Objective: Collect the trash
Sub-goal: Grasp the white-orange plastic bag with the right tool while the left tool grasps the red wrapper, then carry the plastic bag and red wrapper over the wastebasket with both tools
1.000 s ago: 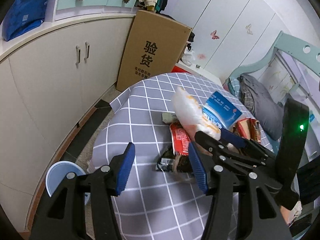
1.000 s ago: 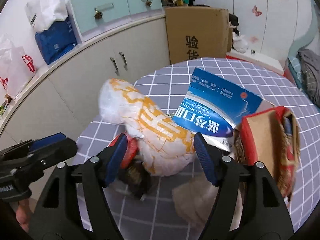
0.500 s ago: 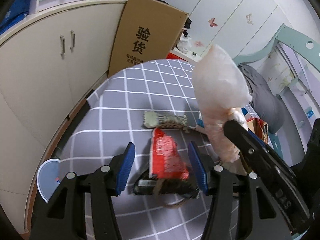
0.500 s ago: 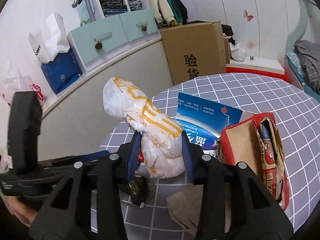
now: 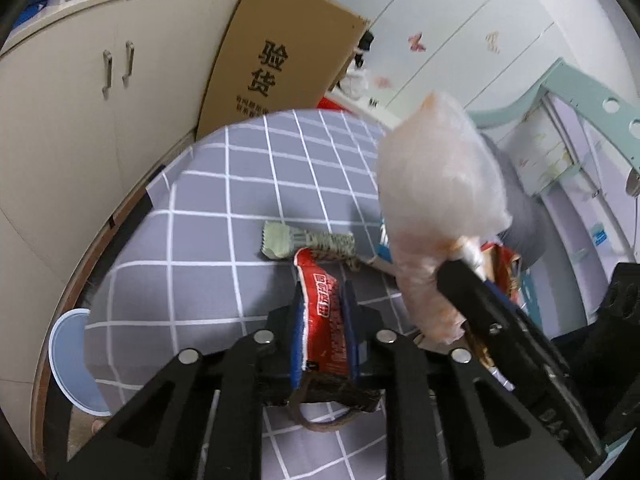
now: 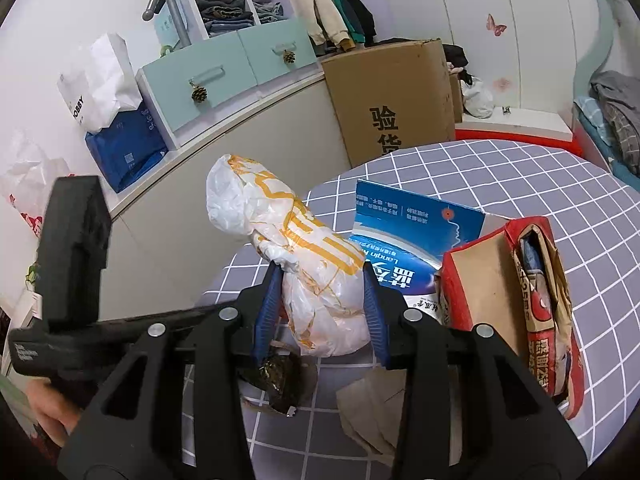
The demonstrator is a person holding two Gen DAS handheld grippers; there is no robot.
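My left gripper [image 5: 322, 330] is shut on a red snack wrapper [image 5: 324, 316] lying on the round grey checked table [image 5: 224, 184]. A dark wrapper [image 5: 332, 398] lies under it. My right gripper [image 6: 320, 310] is shut on a white plastic bag with orange print [image 6: 304, 264], held above the table; the bag also shows in the left wrist view [image 5: 436, 216]. A green-grey wrapper [image 5: 308, 242] lies beyond the red one. A blue box [image 6: 412, 236] and a red-brown paper bag [image 6: 516, 300] lie to the right.
A blue bin [image 5: 70, 360] stands on the floor left of the table. A tall cardboard box [image 5: 280, 56] leans on the beige cabinets [image 5: 80, 92] behind the table. Crumpled brown paper [image 6: 372, 408] lies near the table's front. A bed [image 6: 608, 120] is at the right.
My left gripper moved forward and closed on the red wrapper. My right gripper closed on the white bag and lifted it off the table.
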